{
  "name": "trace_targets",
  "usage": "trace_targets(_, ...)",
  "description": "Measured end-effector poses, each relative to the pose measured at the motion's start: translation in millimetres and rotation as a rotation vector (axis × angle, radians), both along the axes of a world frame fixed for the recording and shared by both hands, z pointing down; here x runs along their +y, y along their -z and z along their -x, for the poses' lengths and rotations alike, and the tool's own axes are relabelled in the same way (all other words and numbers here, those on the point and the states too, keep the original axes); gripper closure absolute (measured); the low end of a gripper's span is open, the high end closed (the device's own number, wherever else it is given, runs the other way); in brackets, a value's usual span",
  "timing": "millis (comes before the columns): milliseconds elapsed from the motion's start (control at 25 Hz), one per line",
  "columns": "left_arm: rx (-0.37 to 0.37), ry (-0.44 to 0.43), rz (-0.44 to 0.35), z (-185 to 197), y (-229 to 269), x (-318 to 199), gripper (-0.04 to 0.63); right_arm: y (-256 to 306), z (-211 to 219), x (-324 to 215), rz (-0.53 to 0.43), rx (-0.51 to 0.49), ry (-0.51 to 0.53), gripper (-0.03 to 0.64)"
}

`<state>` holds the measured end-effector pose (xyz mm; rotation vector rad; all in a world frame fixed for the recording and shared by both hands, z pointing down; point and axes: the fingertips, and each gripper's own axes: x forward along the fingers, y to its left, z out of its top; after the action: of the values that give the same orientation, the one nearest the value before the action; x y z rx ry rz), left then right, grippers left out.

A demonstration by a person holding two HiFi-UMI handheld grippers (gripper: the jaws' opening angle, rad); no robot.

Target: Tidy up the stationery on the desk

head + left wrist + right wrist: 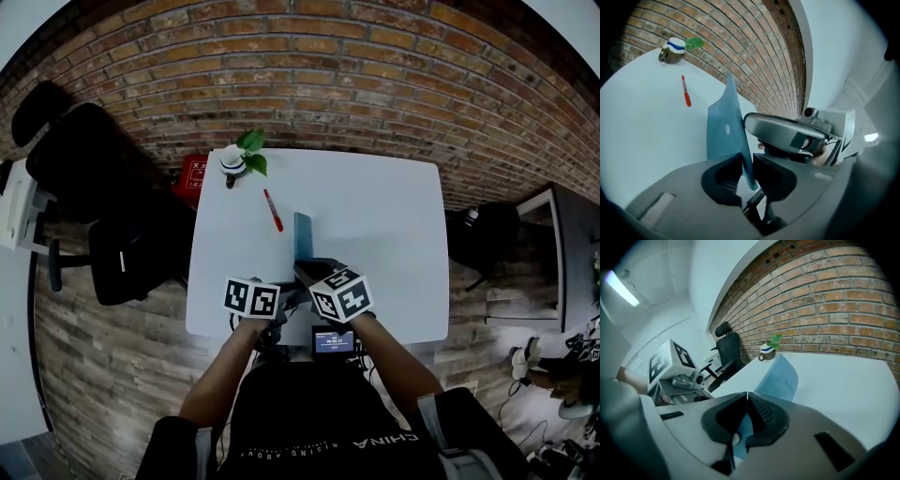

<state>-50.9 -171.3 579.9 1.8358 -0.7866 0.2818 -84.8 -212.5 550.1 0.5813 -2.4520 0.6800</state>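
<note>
Where the white desk (394,216) nears the person, a thin blue notebook (303,236) stands up on edge, held from both sides; the left gripper (746,161) is pinched on its lower edge; the right gripper (746,397), jaws almost together, clamps its cover; a mug with a plant (234,159) sits at the far left corner; a red pen (273,210) lies between mug and notebook.

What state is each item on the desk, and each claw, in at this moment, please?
blue notebook: up on edge, gripped by both claws.
red pen: lying flat on the desk, untouched, apart from the blue notebook.
mug with plant: upright at the far left corner of the desk.
left claw: shut on the blue notebook.
right claw: shut on the blue notebook, tips nearly together.
</note>
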Motion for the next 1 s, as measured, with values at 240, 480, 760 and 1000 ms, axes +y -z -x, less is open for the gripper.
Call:
trace_targets(240,0.102,0.066,0.010,4.9,4.2,-2.0,0.528,-12.2,-28.0,-16.7,0.003,0.010,-0.114,0.606)
trace_targets(480,0.180,0.063,-0.012,3.7,12.7,-1.0,0.528,-33.5,-45.0,-9.2,0.041,0.054,-0.124,0.606)
trace_targets(760,0.237,-0.013,-0.020,-28.8,21.1,-6.6,0.528,-26.4,-79.4,-13.0,0.026,0.039,-0.211,0.606)
trace_targets(1000,0.295,-0.094,-0.030,-81.0,31.1,-22.6,0.526,-16.2,-136.4,-26.8,0.004,0.042,-0.337,0.607)
